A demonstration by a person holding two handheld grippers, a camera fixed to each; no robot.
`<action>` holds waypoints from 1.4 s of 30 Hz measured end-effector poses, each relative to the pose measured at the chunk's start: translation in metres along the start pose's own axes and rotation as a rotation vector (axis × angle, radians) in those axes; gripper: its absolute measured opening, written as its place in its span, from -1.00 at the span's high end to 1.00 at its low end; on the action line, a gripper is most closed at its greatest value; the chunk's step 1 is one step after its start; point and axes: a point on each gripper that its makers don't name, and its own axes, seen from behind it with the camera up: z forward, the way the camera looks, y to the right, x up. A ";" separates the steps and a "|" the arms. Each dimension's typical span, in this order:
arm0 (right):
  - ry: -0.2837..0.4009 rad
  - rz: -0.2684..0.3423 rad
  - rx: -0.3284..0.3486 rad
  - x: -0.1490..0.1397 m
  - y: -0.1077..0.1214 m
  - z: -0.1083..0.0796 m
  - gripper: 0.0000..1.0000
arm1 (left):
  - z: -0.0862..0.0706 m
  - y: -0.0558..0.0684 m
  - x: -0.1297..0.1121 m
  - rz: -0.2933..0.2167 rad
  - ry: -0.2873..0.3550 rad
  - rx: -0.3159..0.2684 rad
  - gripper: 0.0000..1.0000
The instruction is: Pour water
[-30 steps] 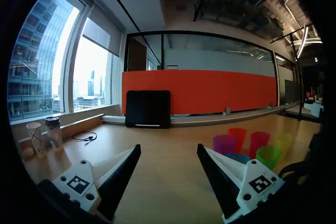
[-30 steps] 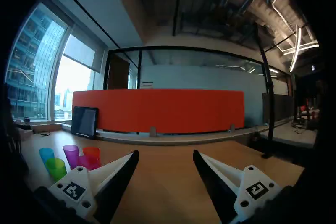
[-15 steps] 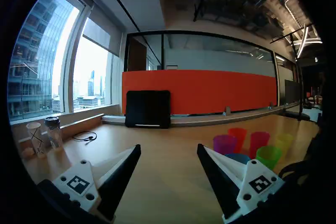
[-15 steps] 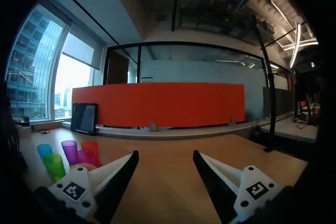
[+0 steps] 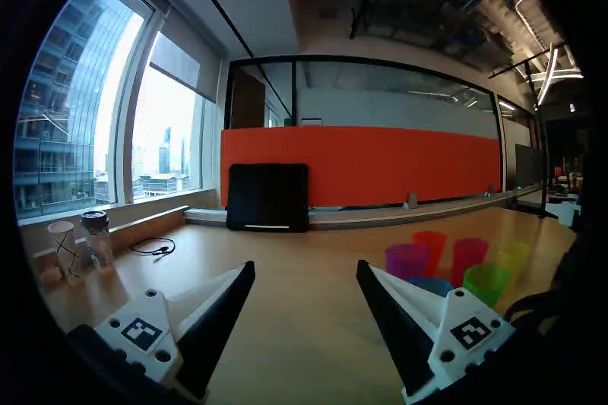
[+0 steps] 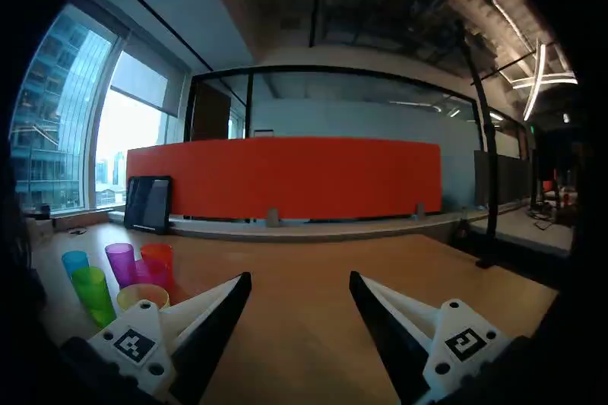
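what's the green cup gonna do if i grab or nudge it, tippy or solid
The green cup looks like thin translucent plastic, so it is probably light and may flex under a hard pinch. It is tall with a narrower base, so a push near the rim would likely tip it. The blue cup stands close, so a nudge may knock that too.

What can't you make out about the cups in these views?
Left gripper view: blue cup, mostly hidden behind a finger of the left gripper.
Right gripper view: yellow cup, base hidden behind a finger of the right gripper.
Left gripper view: green cup, contents unclear, seen side-on.
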 end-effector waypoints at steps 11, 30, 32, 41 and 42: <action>0.000 0.000 0.010 0.001 -0.003 -0.004 -1.00 | 0.000 0.000 0.000 0.000 0.000 0.000 -0.99; -0.001 0.001 0.010 0.000 -0.003 -0.005 -1.00 | 0.000 0.000 -0.001 0.000 0.000 0.000 -0.99; -0.001 0.000 0.010 0.000 -0.003 -0.005 -1.00 | 0.000 0.000 -0.001 0.000 0.000 0.000 -0.99; -0.002 0.000 0.011 0.000 -0.003 -0.005 -0.99 | -0.001 0.000 -0.001 0.000 0.000 0.000 -0.99; -0.002 0.001 0.011 0.000 -0.003 -0.005 -0.99 | -0.001 0.000 -0.001 0.000 0.000 0.000 -0.99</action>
